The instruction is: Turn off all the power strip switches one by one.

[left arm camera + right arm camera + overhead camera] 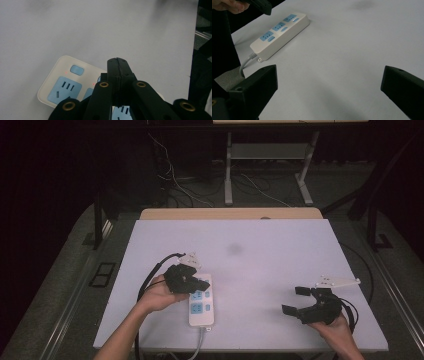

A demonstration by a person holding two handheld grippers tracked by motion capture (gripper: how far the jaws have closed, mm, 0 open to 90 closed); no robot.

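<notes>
A white power strip (201, 303) with blue sockets and switches lies near the front left of the white table (250, 250), its grey cord trailing off the front edge. My left gripper (204, 284) hovers over the strip's far end with its jaws pressed together and nothing between them; in the left gripper view the tips (117, 61) point past a blue switch (76, 69) on the strip (53, 85). My right gripper (296, 301) rests at the front right, open and empty. The right gripper view has the strip (279, 35) far to the left.
The white board lies on a wooden tabletop whose far edge (230, 213) shows behind it. A faint grey smudge (234, 249) marks the board's middle. Cables and desk legs (228, 170) stand on the floor beyond.
</notes>
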